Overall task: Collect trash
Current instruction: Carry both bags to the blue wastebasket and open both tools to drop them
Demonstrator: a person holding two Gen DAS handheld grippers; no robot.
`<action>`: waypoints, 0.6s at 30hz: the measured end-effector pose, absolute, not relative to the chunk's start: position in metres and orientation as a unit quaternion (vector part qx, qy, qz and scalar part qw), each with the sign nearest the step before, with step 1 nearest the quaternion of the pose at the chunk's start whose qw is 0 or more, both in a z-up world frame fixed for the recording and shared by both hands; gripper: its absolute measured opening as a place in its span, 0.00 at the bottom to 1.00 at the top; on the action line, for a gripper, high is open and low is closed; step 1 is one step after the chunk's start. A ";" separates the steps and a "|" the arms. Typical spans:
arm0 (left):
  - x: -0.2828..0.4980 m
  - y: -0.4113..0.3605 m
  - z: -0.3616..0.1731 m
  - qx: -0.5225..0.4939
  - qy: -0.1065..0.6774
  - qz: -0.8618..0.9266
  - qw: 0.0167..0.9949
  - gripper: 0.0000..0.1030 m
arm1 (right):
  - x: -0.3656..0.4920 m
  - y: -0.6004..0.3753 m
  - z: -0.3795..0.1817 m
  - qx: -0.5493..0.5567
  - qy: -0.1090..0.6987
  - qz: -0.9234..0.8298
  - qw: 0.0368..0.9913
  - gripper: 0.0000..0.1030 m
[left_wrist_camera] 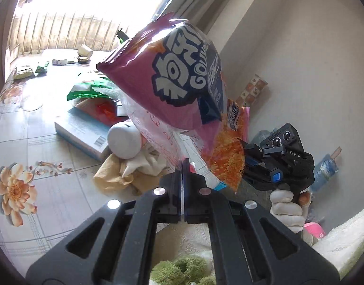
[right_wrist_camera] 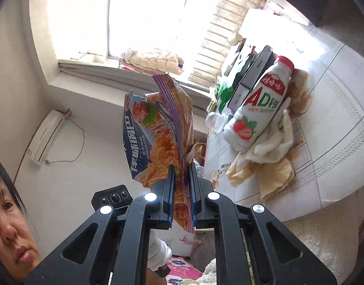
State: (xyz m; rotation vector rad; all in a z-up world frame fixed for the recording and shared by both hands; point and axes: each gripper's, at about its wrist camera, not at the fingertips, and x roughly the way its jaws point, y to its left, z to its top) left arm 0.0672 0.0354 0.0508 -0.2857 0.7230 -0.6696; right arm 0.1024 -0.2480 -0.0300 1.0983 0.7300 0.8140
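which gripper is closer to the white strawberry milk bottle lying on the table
Left. The left gripper hangs just above the bottle, shut on a clear plastic bag. The right gripper is off past the table edge, shut on the snack bag.

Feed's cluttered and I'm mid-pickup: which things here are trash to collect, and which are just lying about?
Job:
pink crinkly snack bag, in left gripper
orange foil chip packet, in right gripper
green wrapper
crumpled tan paper

Lying about, probably:
white strawberry-milk bottle
blue-edged flat box
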 end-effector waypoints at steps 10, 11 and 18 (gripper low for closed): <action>0.206 -0.280 0.031 0.019 0.477 -0.444 0.759 0.00 | 0.035 -0.528 -0.108 0.640 0.215 0.035 0.737 0.11; 0.217 -0.310 0.019 0.030 0.493 -0.438 0.752 0.00 | 0.036 -0.545 -0.122 0.651 0.210 0.011 0.729 0.11; 0.279 -0.447 -0.054 0.074 0.538 -0.414 0.731 0.00 | 0.051 -0.651 -0.199 0.644 0.207 -0.206 0.707 0.11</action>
